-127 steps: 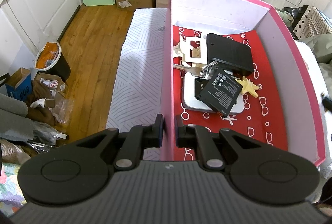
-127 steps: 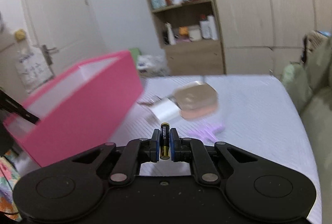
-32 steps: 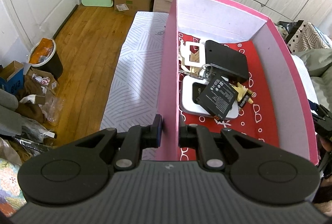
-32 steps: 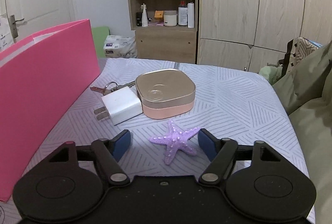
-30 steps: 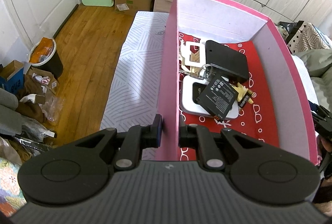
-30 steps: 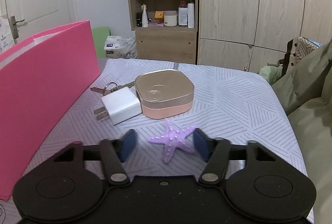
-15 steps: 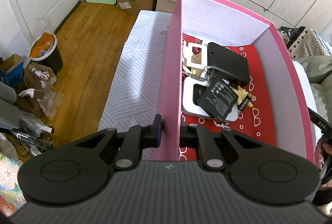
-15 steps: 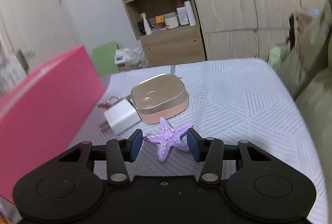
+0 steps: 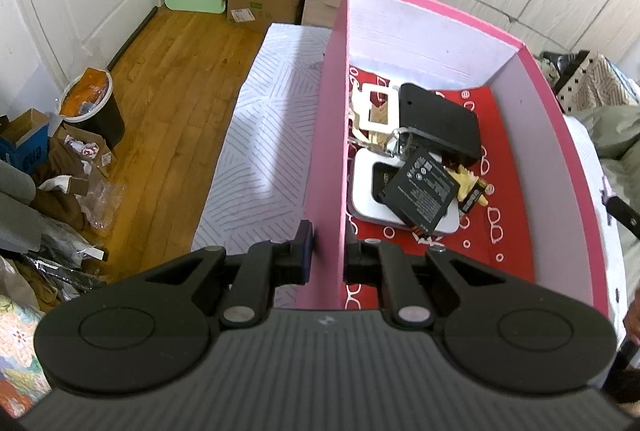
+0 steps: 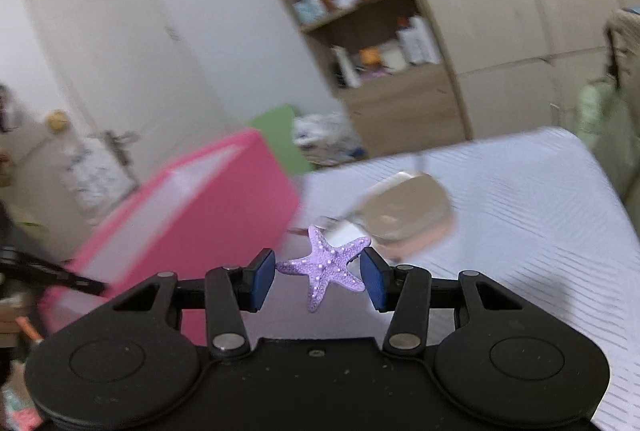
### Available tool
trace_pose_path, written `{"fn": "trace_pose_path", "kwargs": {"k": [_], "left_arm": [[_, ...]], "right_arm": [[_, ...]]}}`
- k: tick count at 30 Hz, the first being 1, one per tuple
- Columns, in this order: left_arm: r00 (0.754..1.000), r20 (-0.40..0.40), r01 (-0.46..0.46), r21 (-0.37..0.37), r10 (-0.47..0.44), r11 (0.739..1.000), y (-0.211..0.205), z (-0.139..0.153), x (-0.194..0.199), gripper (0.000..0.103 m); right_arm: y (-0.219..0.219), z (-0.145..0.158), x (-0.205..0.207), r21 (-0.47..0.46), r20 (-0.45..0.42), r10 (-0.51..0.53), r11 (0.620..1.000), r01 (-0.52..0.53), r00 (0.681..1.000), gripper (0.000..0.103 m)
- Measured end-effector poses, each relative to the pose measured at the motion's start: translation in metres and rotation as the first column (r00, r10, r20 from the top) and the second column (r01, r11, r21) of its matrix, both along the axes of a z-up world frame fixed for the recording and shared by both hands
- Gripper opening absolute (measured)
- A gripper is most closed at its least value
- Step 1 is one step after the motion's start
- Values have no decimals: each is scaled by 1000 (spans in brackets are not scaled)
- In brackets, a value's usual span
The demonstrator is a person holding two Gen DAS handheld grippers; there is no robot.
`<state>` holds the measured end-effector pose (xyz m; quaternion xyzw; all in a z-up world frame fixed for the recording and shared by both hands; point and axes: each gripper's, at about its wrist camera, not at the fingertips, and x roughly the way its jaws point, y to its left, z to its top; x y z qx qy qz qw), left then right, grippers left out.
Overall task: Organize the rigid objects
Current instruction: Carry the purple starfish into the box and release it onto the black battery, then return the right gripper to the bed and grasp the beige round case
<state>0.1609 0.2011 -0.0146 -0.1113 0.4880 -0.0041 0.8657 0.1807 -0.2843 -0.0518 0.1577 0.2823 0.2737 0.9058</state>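
My left gripper (image 9: 326, 251) is shut on the left wall of the pink box (image 9: 328, 135). Inside the box lie a black case (image 9: 438, 119), a flat battery pack (image 9: 422, 191), a white device (image 9: 368, 187), a white frame (image 9: 374, 109), a yellow starfish (image 9: 466, 177) and a small battery (image 9: 476, 197). My right gripper (image 10: 320, 273) is shut on a purple starfish (image 10: 326, 265) and holds it in the air above the bed. The pink box (image 10: 192, 219) shows blurred to its left.
A gold and pink tin (image 10: 408, 211) and a white charger (image 10: 344, 231) lie blurred on the striped bedsheet (image 10: 540, 191). A green blanket (image 9: 612, 127) is on the right. A bin (image 9: 90, 107) and clutter sit on the wooden floor at the left.
My right gripper closed on the purple starfish, lifted it off the sheet and swung left toward the pink box. My left gripper still clamps the box wall.
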Motion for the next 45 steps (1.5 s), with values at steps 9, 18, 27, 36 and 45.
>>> {"fn": "trace_pose_path", "kwargs": {"k": [9,18,27,36,45], "left_arm": [[999,29,15,24,-16,1000,-2,3,-6,10],[999,54,1,14,-2,1000,-1,3,-11,10],[998,50,36,29,-38,999,-3,4,-11,10],[997,61,45,19,-46,999,0,2,-12,11],[998,49,43,6,-43,999,1,3,-10,11]], "right_arm": [[56,47,-14,-16,171,223,975,-224,960,53],[144,83,19,-182,21,540,830,-528,842,53],[228,55,81,-236,-299,554,746,-623,777,53],[264,35,89,-421,-340,513,666,-615,788,59],[215,77,64,-351,-167,534,754,-556,829,60]]}}
